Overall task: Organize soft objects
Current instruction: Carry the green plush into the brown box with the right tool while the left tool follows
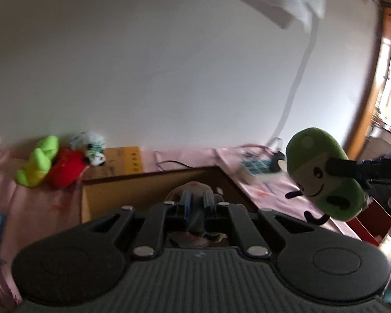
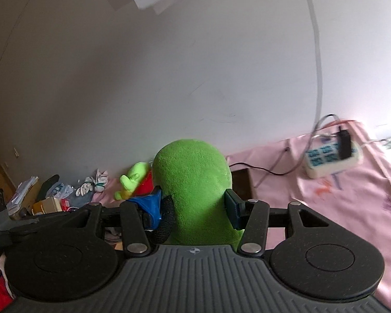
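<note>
Left gripper (image 1: 197, 203) jaws pinched tight on grey plush; right gripper (image 2: 195, 203) at three o'clock clamps the green plush.

Blk ribbed tool (image 2: 195, 203), prob. blue pads

Fuzzy, matt plush on the green bean toy (image 2: 195, 182), with smooth black printed eyes and mouth (image 1: 323, 185). Matt black plastic, finely speckled, on the right hand-held gripper (image 2: 195, 206), with ribbed rubber-like grooves on the base and small shiny metal pins at the joints. Same matt plastic and bright metal pins on the left hand-held gripper (image 1: 196, 203). Thin pink cloth, slightly wrinkled, over the bed (image 2: 352, 208). Brown matt cardboard on the open box (image 1: 148, 182). Soft neon-green plush (image 1: 39, 164) and red plush (image 1: 67, 168) near the bed's far edge. Smooth white plastic on the power strip (image 2: 333, 159). Flat matt paint on the wall (image 1: 169, 65).
</note>
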`<state>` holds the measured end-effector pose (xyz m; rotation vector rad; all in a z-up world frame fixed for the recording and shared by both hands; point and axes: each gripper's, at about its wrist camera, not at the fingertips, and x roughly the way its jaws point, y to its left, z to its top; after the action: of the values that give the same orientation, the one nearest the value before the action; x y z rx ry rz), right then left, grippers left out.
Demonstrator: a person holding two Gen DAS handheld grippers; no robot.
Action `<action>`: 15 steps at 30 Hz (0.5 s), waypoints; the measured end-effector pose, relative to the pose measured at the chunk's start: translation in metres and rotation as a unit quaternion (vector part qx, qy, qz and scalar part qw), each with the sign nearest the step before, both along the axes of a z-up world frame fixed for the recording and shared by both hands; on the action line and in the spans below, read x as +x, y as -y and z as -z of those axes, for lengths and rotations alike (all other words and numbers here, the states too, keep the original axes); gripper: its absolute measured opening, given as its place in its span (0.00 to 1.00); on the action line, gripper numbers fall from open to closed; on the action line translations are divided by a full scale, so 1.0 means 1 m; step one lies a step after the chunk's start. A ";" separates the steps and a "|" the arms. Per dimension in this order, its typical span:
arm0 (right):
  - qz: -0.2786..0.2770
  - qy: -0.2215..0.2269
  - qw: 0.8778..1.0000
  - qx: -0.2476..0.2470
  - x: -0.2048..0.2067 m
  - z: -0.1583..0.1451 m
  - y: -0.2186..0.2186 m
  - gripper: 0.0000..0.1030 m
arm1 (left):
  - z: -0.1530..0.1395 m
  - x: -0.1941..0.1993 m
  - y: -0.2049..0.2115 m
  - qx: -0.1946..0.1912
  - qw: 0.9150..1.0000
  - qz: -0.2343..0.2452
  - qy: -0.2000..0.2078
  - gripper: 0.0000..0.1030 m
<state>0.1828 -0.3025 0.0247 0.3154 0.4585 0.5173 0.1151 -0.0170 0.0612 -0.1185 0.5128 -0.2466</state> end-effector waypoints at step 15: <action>-0.028 -0.133 0.988 -0.077 0.142 0.067 -0.086 0.34 | 0.083 0.132 -0.008 0.043 0.983 -0.139 -0.115 0.03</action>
<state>0.3249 -0.2168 -0.0420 0.2232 0.7642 0.4926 0.2468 -0.0092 -0.0214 -0.1338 0.7275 0.0635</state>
